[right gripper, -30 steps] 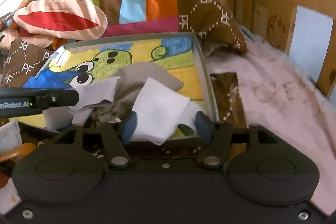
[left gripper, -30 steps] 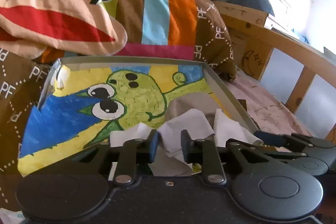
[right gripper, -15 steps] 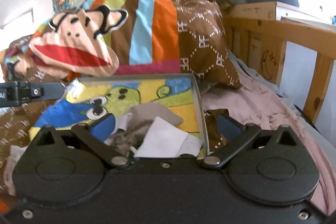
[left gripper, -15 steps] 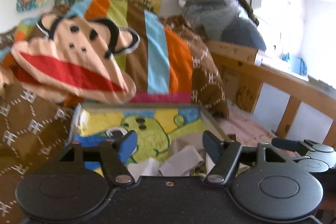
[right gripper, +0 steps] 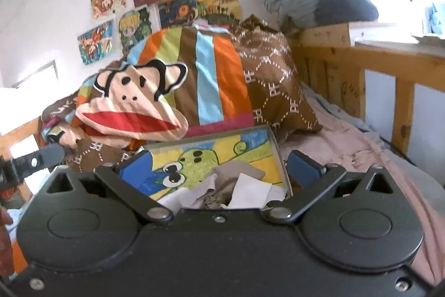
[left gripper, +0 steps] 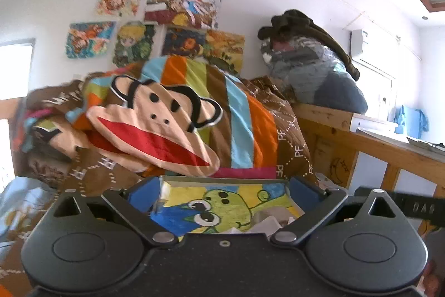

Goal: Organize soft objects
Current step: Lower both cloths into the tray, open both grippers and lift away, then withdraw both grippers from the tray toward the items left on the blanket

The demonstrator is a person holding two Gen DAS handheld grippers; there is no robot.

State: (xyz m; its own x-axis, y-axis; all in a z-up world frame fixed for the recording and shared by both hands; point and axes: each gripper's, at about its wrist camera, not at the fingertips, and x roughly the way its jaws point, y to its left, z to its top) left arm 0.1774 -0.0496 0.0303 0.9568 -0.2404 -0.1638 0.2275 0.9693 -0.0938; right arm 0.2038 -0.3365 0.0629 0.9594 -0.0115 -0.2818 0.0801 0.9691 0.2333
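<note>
We hold both grippers above the near edge of the box (right gripper: 275,155), each looking almost level across the bed. The left gripper (left gripper: 222,192) is opening, with nothing between its blue pads; the right gripper (right gripper: 219,166) stands spread wide and is empty too. The cloths (right gripper: 250,189) lie in a loose heap in the near right corner of the box, on its painted frog bottom: white pieces, a beige one and a brownish one, overlapping, some propped against the wall. The step in hand looks like a release and pull-back after dropping pieces in, so the job now is to find the next soft thing. To do it well, we should keep the jaws wide until we are clear of the heap, so no corner catches and drags out. The quilt (right gripper: 211,80) with the monkey face overhangs the far rim of the box; we should steer round it. Whether any cloth remains outside the box we cannot tell.
</note>
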